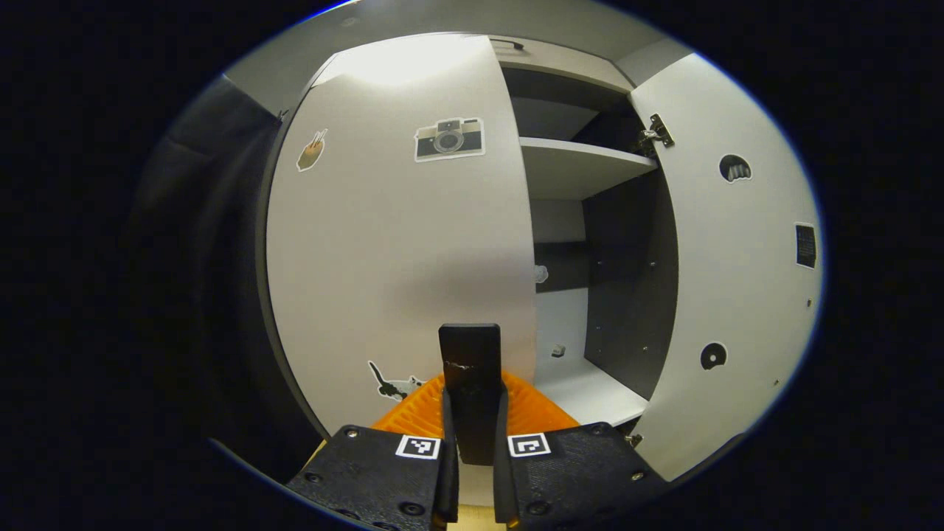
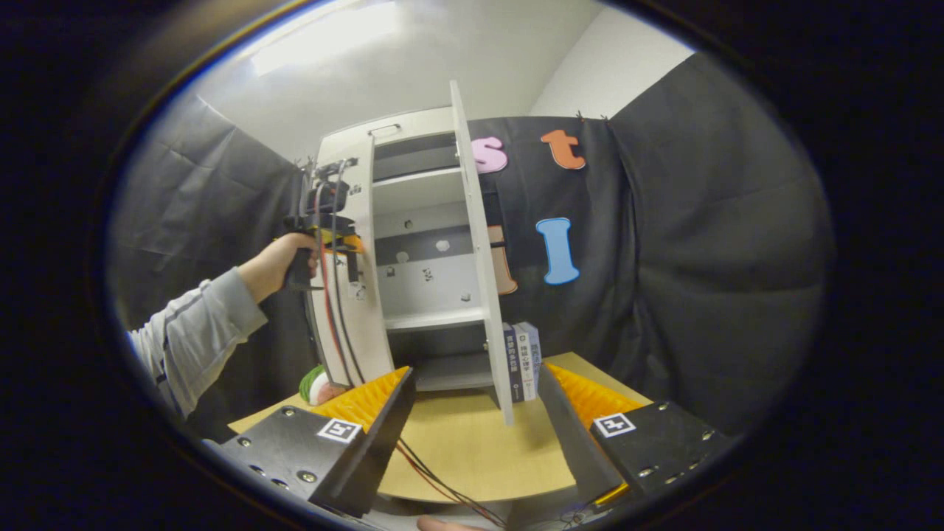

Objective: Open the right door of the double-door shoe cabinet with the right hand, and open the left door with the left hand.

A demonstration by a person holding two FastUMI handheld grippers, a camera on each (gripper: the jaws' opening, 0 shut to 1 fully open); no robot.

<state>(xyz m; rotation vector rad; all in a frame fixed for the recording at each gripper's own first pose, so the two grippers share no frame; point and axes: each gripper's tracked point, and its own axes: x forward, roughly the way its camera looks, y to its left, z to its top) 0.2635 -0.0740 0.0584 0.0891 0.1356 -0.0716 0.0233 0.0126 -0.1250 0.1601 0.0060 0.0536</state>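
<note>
Now the left hand-held gripper (image 1: 470,369) is clenched on the edge of the left door (image 1: 391,243); the right hand-held gripper (image 2: 472,405) is released, near the open right door (image 2: 479,251), not touching; both sit over the table (image 2: 472,450).

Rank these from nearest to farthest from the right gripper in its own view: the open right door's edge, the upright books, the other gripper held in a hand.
1. White right door, centre, edge-on.
2. Upright books, just behind it, right.
3. Left gripper, far left, at the white left door.

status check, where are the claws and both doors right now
Left claw shut on left door handle. Right claw open, clear of right door, which is swung open. Left door barely open. Nothing in the way.
</note>
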